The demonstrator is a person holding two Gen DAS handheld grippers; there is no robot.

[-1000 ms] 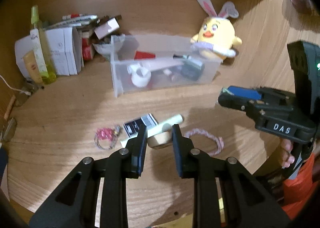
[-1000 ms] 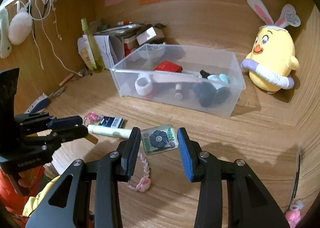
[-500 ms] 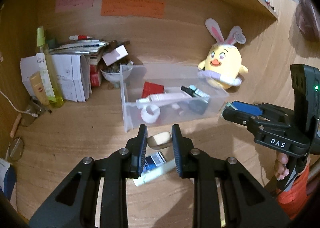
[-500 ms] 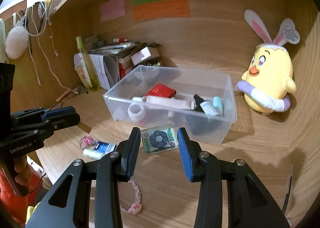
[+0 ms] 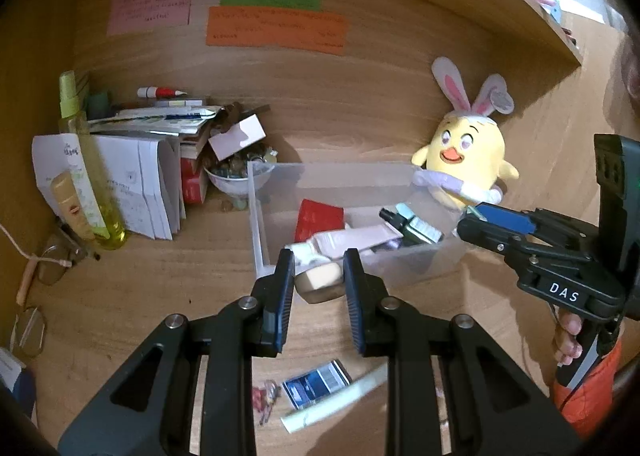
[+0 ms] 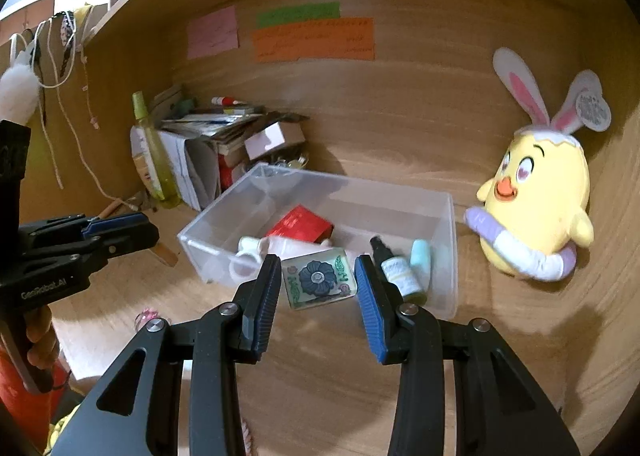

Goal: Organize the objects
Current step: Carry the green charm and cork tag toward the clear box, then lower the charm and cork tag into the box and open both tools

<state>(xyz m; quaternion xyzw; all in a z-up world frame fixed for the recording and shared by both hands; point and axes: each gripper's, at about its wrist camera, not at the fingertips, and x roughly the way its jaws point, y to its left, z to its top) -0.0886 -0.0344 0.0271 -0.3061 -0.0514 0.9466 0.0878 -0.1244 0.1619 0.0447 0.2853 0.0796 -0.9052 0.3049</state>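
Clear plastic bin ahead: we carry both loads over its rim before releasing, left gripper clenching what seems a beige block, right gripper clenching the flower tile.

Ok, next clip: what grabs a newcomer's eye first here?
Probably the yellow chick plush with bunny ears, propped against the back wall at right. Next, the clear plastic bin mid-desk, part filled with small toiletries. In front, the right tool holds a flower-patterned tile and the left tool a beige block.
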